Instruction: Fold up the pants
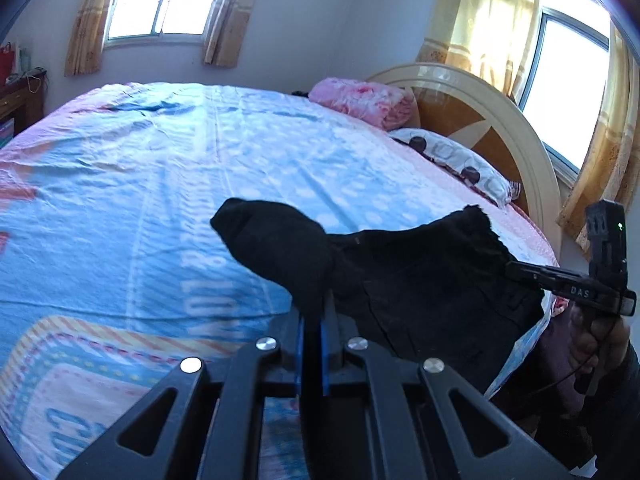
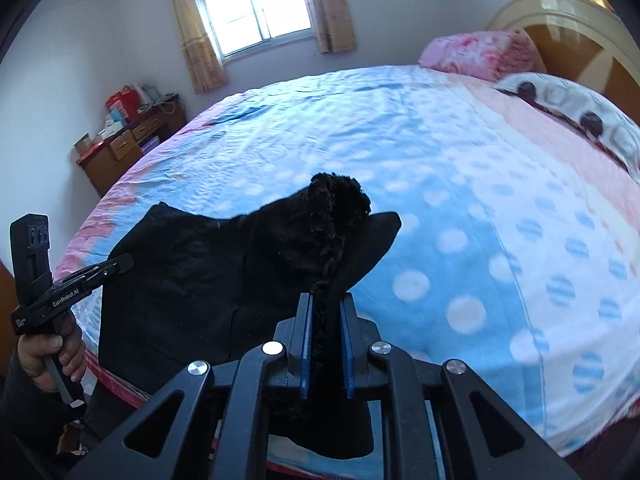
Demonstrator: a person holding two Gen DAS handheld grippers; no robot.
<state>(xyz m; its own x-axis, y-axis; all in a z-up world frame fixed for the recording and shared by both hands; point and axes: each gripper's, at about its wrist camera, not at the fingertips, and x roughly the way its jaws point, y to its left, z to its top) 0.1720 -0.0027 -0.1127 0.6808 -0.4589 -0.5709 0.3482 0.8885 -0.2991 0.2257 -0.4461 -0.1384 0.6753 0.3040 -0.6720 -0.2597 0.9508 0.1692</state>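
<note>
Black pants (image 1: 420, 280) with a fleecy lining hang stretched between my two grippers above the near edge of the bed. My left gripper (image 1: 314, 312) is shut on one corner of the pants, which bunches up over its fingertips. My right gripper (image 2: 326, 304) is shut on the other corner, with the fleecy edge (image 2: 336, 208) standing up between its blue pads. In the left wrist view the right gripper (image 1: 520, 270) shows at far right, clamped on the cloth. In the right wrist view the left gripper (image 2: 120, 264) shows at far left, and the pants (image 2: 192, 280) spread between.
A bed with a blue, white and pink dotted sheet (image 1: 200, 168) fills both views. A pink blanket (image 1: 368, 100) and a patterned pillow (image 1: 460, 160) lie by the cream headboard (image 1: 500, 120). A wooden dresser (image 2: 128, 144) with boxes stands beyond the bed under a window.
</note>
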